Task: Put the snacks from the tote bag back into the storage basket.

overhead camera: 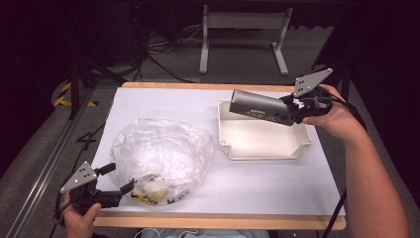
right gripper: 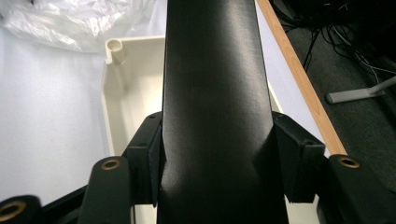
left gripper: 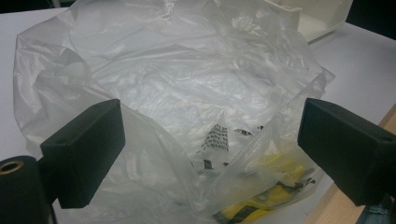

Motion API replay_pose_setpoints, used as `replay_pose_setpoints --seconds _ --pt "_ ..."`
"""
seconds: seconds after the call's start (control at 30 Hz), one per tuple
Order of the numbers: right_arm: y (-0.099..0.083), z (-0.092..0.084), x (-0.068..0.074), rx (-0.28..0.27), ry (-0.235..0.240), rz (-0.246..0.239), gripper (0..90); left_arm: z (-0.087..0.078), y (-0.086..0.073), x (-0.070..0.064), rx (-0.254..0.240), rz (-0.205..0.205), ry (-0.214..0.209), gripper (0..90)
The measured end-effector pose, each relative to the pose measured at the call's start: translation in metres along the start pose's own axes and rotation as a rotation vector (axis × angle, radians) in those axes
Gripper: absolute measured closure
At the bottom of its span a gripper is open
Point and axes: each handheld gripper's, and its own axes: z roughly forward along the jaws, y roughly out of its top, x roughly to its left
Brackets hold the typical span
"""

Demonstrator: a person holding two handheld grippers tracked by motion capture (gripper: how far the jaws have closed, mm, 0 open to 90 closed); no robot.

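Hovering over the white tray (overhead camera: 264,139), the right gripper (overhead camera: 291,110) clamps a dark tube (overhead camera: 260,107), long axis pointing left; left gripper (overhead camera: 125,191) jaws stand apart at the plastic bag (overhead camera: 161,151).

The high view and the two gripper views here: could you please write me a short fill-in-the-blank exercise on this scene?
1. The right gripper is shut on a dark ____.
2. That object hangs above the white ____, which stands on the table.
3. The left gripper has its jaws ____ at the edge of the clear plastic bag.
4. Through the bag shows a ____ and black item.

Missing words: tube; tray; open; yellow
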Motion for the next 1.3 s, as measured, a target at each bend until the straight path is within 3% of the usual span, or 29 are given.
replay_pose_setpoints --seconds 0.83,1.07,1.3 --pt "-0.031 0.044 -0.010 0.098 0.065 -0.031 42.9 -0.020 -0.013 -0.006 0.005 -0.035 0.073 8.3" --pt "-0.038 0.061 -0.008 0.127 0.095 -0.067 42.9 -0.020 -0.014 -0.005 0.000 -0.038 0.076 8.3" --pt "-0.041 0.069 -0.009 0.137 0.111 -0.067 42.9 -0.019 -0.013 -0.005 0.000 -0.041 0.077 8.3"
